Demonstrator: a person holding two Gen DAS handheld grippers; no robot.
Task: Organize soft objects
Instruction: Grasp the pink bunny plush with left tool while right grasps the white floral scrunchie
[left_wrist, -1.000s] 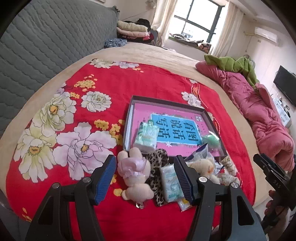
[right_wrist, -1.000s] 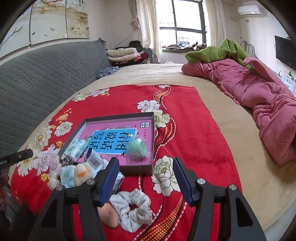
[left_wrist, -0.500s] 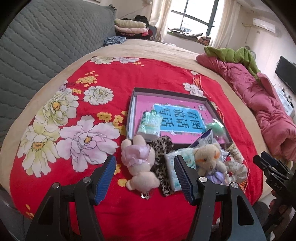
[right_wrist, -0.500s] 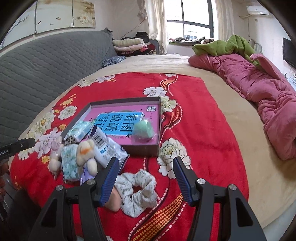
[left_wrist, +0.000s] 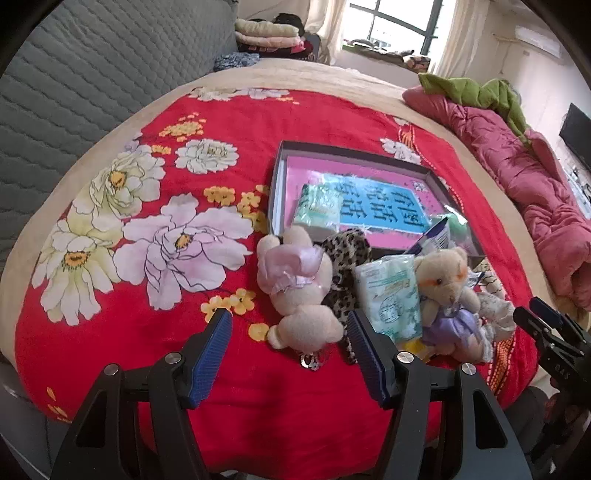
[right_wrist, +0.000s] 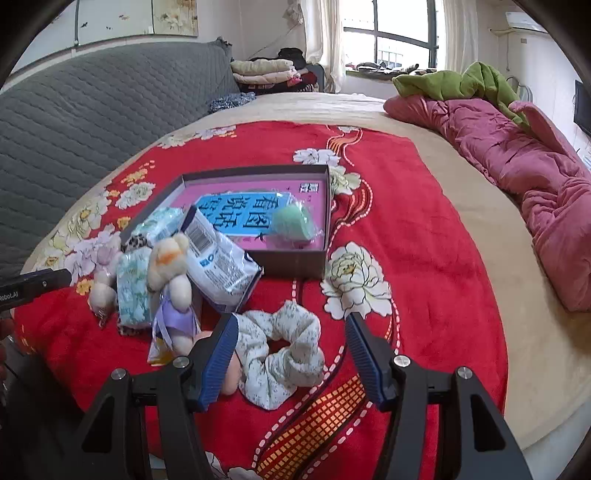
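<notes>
A shallow dark box (left_wrist: 284, 162) (right_wrist: 295, 258) with a pink and blue lining lies on the red flowered blanket. It holds a tissue pack (left_wrist: 317, 208) and a green sponge (right_wrist: 293, 221). In front of it lie a pink-dressed plush (left_wrist: 295, 284), a leopard scrunchie (left_wrist: 345, 258), a tissue pack (left_wrist: 391, 295), a purple-dressed bear (left_wrist: 443, 291) (right_wrist: 171, 269), a white wipes pack (right_wrist: 218, 266) and a floral scrunchie (right_wrist: 280, 350). My left gripper (left_wrist: 290, 350) is open just before the pink plush. My right gripper (right_wrist: 290, 354) is open around the floral scrunchie.
A pink quilt (right_wrist: 517, 162) with a green cloth (right_wrist: 454, 81) lies along the bed's right side. A grey padded headboard (left_wrist: 74, 85) is at the left. Folded clothes (right_wrist: 262, 70) are stacked at the far end near the window.
Both grippers have drawn back and lowered, so the pile of soft things sits higher in view. The purple-dressed bear now shows fully in the left view. Both grippers stay open.
</notes>
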